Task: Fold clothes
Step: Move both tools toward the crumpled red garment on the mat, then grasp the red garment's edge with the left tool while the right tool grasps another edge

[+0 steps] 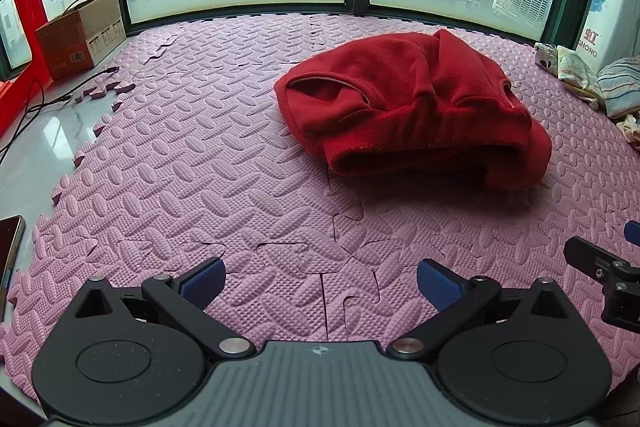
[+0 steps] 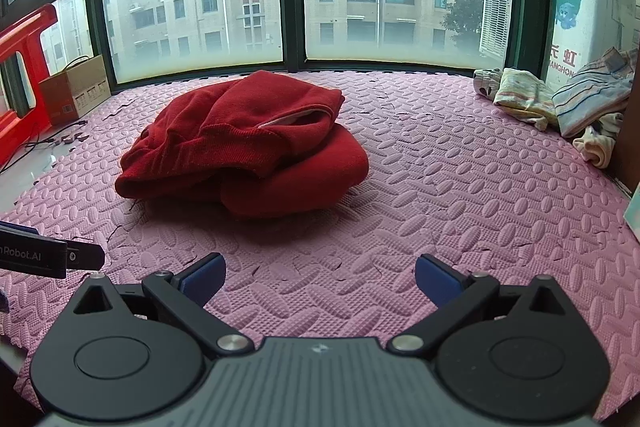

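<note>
Red sweater [image 1: 412, 107] lies bunched mid foam mat [image 1: 240, 167], toward the window edge. Left gripper [image 1: 320, 283] and right gripper [image 2: 320, 279] both spread wide, empty, hovering at near edge, likely ready to grab.

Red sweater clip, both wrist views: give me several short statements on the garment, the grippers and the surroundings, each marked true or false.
1. The red sweater lies bundled on the pink foam mat. True.
2. The left gripper is clamped on the sweater. False: its jaws stand open above bare mat, apart from the garment.
3. The right gripper is open and holds nothing. True.
4. The cardboard box sits on top of the sweater. False: it stands off the mat by the window, at the far left.
5. A pile of striped clothes lies at the mat's right edge. True.
6. The sweater is spread out flat. False: it is folded over itself in a thick heap.
</note>
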The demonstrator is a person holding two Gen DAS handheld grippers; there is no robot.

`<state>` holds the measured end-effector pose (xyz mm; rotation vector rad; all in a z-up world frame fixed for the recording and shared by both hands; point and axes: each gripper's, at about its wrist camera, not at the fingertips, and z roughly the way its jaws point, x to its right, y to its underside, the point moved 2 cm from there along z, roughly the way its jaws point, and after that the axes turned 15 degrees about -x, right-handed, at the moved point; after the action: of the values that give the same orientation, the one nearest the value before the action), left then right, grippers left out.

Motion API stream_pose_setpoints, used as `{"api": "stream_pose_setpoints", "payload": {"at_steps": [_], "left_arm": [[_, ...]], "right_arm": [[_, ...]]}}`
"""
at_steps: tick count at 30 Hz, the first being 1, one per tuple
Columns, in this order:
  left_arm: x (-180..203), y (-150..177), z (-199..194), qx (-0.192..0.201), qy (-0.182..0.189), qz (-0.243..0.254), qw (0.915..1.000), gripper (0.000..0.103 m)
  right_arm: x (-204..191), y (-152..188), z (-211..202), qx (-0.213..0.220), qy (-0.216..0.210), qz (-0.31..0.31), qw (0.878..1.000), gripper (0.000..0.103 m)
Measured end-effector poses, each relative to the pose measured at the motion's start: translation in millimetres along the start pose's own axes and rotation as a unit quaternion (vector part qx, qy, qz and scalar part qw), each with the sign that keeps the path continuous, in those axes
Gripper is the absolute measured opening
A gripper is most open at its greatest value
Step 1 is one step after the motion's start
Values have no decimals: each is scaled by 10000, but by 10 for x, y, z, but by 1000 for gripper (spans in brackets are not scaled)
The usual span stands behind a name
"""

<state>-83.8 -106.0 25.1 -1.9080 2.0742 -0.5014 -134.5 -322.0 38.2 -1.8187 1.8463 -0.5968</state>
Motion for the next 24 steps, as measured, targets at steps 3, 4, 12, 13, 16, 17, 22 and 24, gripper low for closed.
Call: {"api": "stream_pose_setpoints", "payload": {"at_steps": [3,4,12,13,16,17,22,24], "left_arm": [[3,-21,8,-14,2,-13,10000,103],[3,-32,12,-15,-1,-13,10000,103],[-13,-163,35,-14,-6,-13,10000,103],[-12,-186,36,-3,-12,-2,10000,103],[7,-262,38,29,-22,46,10000,103],[14,-289,39,37,-21,60,10000,103],[59,-423,54,106,-45,180,9998,103],[60,-481,61,141,-61,203,9997,103]], "right_arm": [[-19,-30,11,-2,-42,-38,10000,102],[-23,-41,17,-7,-56,-51,10000,101],[-85,-156,83,-37,-104,-200,9997,97],[-89,-174,94,-46,-120,-203,9997,95],[-99,-224,128,-73,-152,-218,9996,93],[-99,-233,135,-75,-154,-223,9996,92],[-99,-335,180,-101,-254,-260,9993,84],[-96,-385,190,-102,-305,-305,9990,82]]}}
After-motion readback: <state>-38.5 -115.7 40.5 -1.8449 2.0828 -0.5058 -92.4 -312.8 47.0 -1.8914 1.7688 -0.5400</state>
